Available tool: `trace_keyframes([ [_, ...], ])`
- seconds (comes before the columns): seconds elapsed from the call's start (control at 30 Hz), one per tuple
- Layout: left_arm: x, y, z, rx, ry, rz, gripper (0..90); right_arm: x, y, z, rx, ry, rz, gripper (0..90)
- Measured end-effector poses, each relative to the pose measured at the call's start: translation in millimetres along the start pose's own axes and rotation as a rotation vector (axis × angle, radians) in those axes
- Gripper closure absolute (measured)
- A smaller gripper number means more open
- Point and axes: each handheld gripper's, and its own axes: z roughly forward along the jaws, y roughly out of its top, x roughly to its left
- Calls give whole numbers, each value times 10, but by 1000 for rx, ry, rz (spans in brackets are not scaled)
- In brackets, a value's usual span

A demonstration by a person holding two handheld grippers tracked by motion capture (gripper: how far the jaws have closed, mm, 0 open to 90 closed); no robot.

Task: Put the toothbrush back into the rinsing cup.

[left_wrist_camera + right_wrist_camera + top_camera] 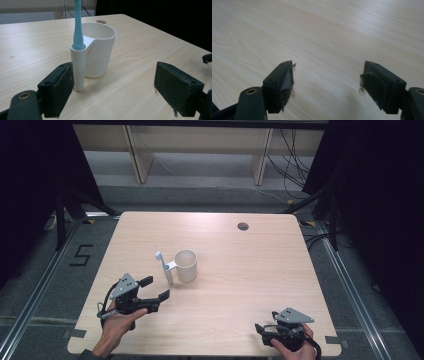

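A white cup (pixel 186 265) (pixel 98 47) stands upright near the table's middle. A narrow white tube holder (pixel 169 274) (pixel 78 67) is joined to its left side, and a light blue toothbrush (pixel 161 260) (pixel 78 27) stands in that tube. My left gripper (pixel 155 288) (pixel 113 87) is open, a short way in front and to the left of the cup, jaws pointed at it with nothing between them. My right gripper (pixel 265 329) (pixel 327 82) is open near the front right edge, over bare wood.
The wooden table (pixel 250 270) has a round cable hole (pixel 243 226) at the back right. Around it are dark curtains, floor rails, cables and a floor marking "5" (pixel 81 255). The other gripper's tip (pixel 207 58) shows at the right edge of the left gripper view.
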Motion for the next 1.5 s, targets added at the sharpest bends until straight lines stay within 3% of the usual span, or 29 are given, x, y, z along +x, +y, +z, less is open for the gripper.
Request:
trace_keyframes([
  [0.9, -209, -154, -190, 39, -53, 31, 157, -15, 6, -8, -4, 23, 1, 261],
  [1.1, -237, -188, -254, 41, -59, 35, 157, -18, 6, -10, -23, 15, 11, 228],
  [1.2, -248, -212, -266, 33, -75, 33, 157, -24, 4, -23, -44, -28, 14, 214],
  [1.4, -274, -250, -303, 31, -80, 37, 156, -14, 8, -25, -56, -10, 18, 206],
  [1.43, -279, -260, -312, 36, -82, 39, 156, 14, 8, -27, -53, 0, 50, 206],
  [1.47, -287, -272, -319, 38, -79, 40, 156, -16, 14, -21, -66, 5, 13, 206],
  [1.5, -290, -285, -327, 41, -80, 44, 156, -13, 14, -25, -67, 15, 25, 202],
])
